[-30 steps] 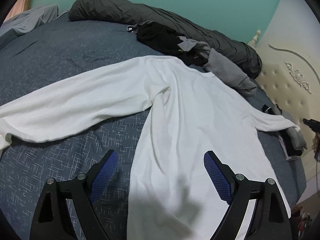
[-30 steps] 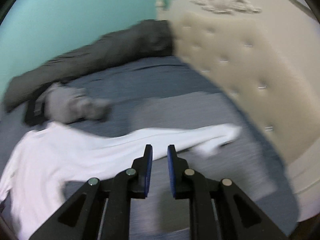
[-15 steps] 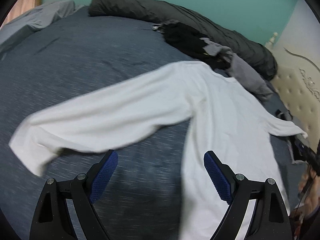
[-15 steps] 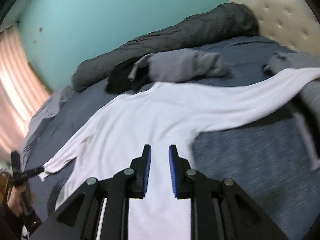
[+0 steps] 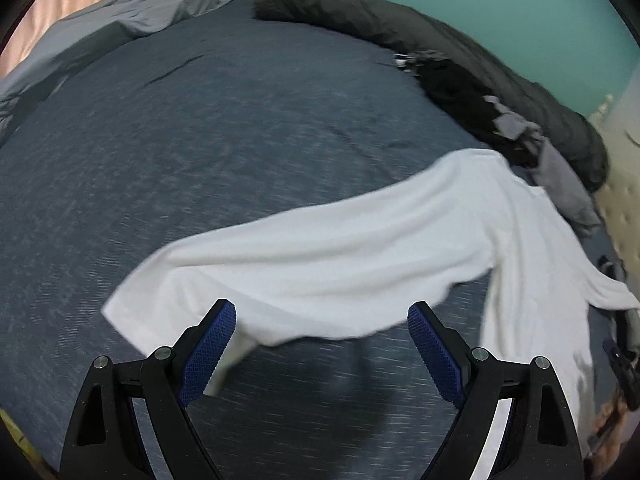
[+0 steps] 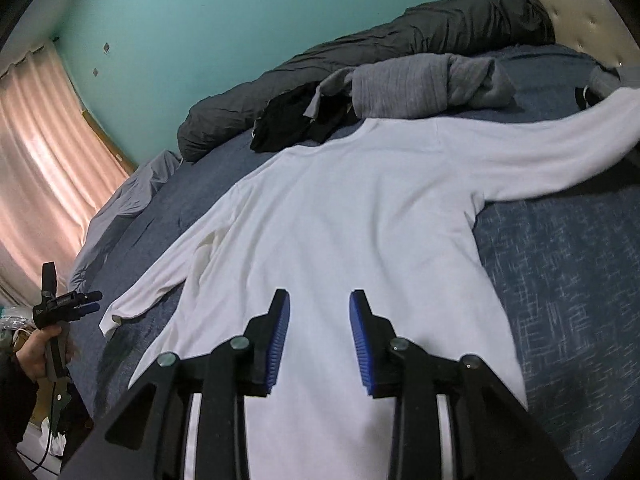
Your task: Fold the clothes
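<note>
Since a second ago both views have swung: the left tongs (image 5: 320, 344) now look along the outstretched sleeve rather than the shirt's body, and the right tongs (image 6: 319, 332) have dropped from facing the headboard to hang low over the shirt's torso. Their jaws have just been opening, from nearly closed to a modest gap, with nothing between them. The left tongs stand wide apart and hold nothing.

The white long-sleeved knit shirt (image 6: 344, 216) lies flat on the dark blue flecked bedspread (image 5: 200, 140), sleeves spread to either side. Its hem is hidden beneath the right tongs, and the far cuff is cut off at the right edge of the right view. In the left view the near sleeve is blurred, its cuff partly behind the left blue pad.

Open bedspread stretches wide beyond the left sleeve. Just past the collar lie a rolled grey knit garment (image 6: 424, 84) and a crumpled black garment (image 6: 292, 120), with a long dark grey rolled duvet (image 6: 400, 40) behind them. A cream tufted headboard (image 6: 580, 4) bounds the right side.
</note>
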`<state>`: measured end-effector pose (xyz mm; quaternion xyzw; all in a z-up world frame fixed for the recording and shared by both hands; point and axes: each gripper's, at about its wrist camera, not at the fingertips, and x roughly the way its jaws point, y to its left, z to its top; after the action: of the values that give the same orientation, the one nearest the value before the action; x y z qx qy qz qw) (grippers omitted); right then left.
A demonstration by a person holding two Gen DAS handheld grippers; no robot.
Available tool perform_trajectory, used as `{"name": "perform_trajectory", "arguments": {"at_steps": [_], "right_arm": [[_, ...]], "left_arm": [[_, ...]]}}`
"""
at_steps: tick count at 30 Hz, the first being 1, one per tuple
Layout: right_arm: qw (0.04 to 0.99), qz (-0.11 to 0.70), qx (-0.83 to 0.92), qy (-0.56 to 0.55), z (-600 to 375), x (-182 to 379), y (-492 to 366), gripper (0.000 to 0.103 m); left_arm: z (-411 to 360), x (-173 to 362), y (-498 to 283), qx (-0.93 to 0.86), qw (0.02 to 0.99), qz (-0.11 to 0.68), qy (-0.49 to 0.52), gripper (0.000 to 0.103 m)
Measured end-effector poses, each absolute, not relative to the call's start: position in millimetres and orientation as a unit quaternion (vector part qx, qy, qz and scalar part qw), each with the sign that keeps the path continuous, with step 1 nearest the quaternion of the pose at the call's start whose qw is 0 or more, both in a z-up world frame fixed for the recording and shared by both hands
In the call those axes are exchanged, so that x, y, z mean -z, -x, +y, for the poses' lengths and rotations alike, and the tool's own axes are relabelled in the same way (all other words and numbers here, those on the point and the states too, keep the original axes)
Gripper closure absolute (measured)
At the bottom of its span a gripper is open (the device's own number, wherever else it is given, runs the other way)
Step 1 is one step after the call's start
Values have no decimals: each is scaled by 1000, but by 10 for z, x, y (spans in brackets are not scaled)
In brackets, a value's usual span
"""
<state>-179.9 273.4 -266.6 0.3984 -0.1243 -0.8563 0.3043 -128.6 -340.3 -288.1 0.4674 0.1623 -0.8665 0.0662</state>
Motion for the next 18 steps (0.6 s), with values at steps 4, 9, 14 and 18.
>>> {"name": "perform_trajectory", "arguments": {"at_steps": [4, 9, 14, 18], "right_arm": [[304, -135, 853, -403, 2728, 2737, 1803, 72], [305, -139, 849, -408, 2698, 2816, 1783, 70], [306, -133, 847, -413, 2639, 2878, 1772, 70], [310, -134, 845, -414, 2598, 2897, 1768, 69]], "left_arm": [[-3637, 2948, 1298, 863, 93, 174, -464, 12], [-3954, 3089, 1280, 855, 129, 185, -466, 12], [-4172, 3238, 1196, 846, 165, 198, -468, 10], [-4246, 3307, 1124, 840, 189, 195, -469, 8]]}}
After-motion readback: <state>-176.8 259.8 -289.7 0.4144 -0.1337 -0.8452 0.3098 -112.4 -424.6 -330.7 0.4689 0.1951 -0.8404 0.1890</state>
